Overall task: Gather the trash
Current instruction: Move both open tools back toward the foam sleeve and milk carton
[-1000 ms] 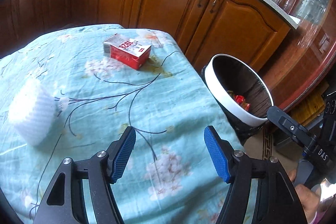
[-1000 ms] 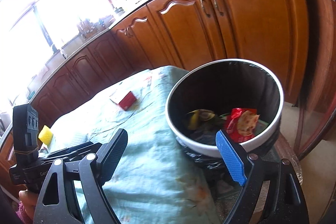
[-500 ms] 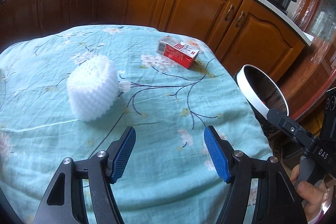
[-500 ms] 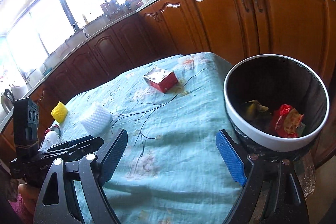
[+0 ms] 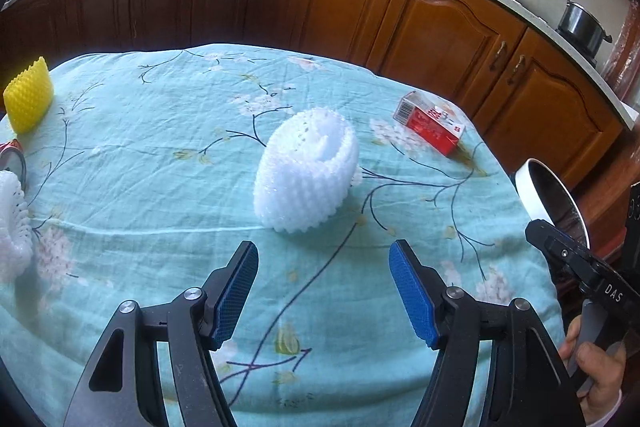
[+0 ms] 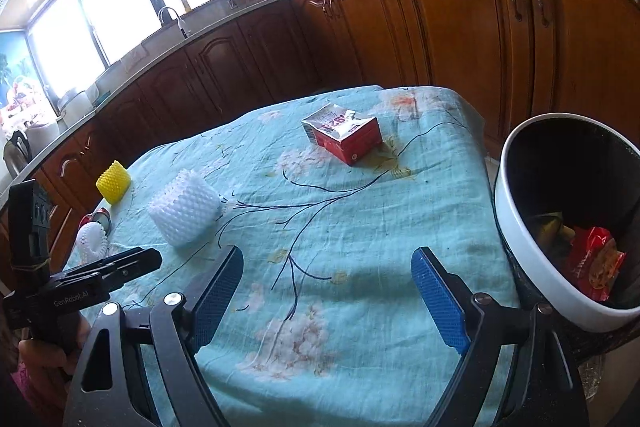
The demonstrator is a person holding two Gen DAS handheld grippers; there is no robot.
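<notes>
Trash lay scattered on a counter (image 5: 120, 187) draped in a teal floral cloth: a white foam net sleeve (image 5: 306, 171) near the middle, a red carton (image 5: 430, 127) toward the far right corner, a yellow foam sleeve (image 5: 28, 99) at the left edge. The left gripper (image 5: 323, 291) hovered just before the white sleeve, fingers released and empty. The right gripper (image 6: 327, 297) was likewise spread and empty, beside a white-rimmed bin (image 6: 520, 247) holding wrappers.
</notes>
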